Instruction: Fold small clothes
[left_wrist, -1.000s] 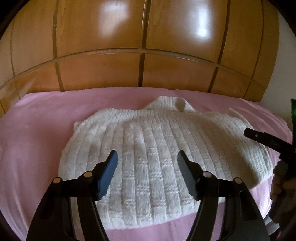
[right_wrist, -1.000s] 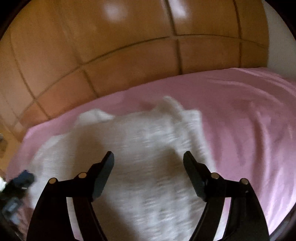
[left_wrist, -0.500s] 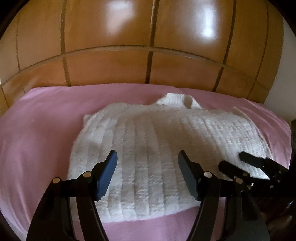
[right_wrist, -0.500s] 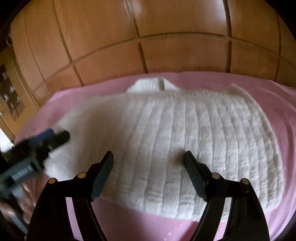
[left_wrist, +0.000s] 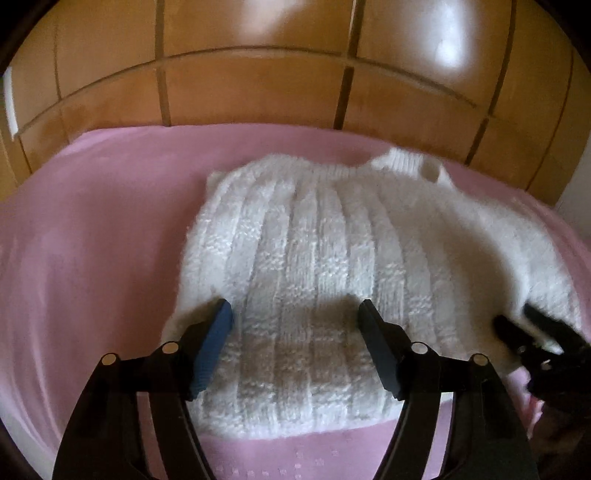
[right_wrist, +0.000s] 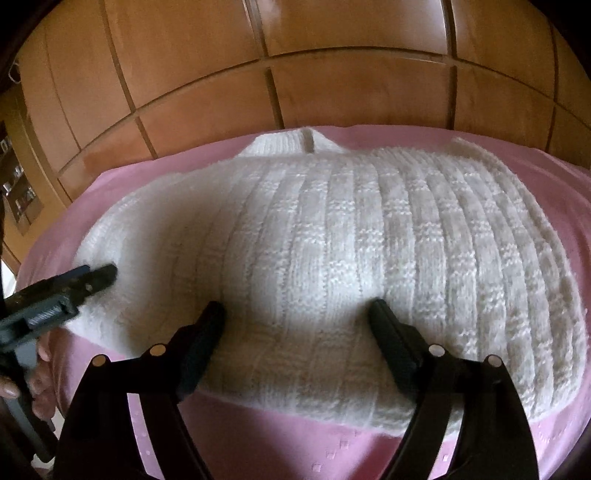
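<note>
Compared with a second before, both grippers had come lower and closer to the sweater (left_wrist: 325, 266), which filled more of each view. The jaws of the left gripper (left_wrist: 295, 321) had just been opening a little and stood wide apart above the knit near its hem, with nothing pressed between them. The jaws of the right gripper (right_wrist: 297, 317) had also just been opening and stood wide apart over the hem part, gripping nothing. In the right wrist view the blur of a second before was gone and the ribs of the knit were sharp.

The white sweater lay flat on the pink bed (left_wrist: 92, 229), about in the middle of it. Its collar (left_wrist: 410, 166) pointed to the far edge of the bed, toward the wooden panels (left_wrist: 258, 92), and its hem lay toward the near edge. The ribs ran from hem to collar, while the wider spread went across the bed from side to side.

The left wrist view showed the right gripper at the sweater's right side, near the hem corner, somewhat blurred. The right wrist view showed the left gripper (right_wrist: 99, 275) at the sweater's left edge, and the hand (right_wrist: 33, 373) that carried it, which the left view did not show.
</note>
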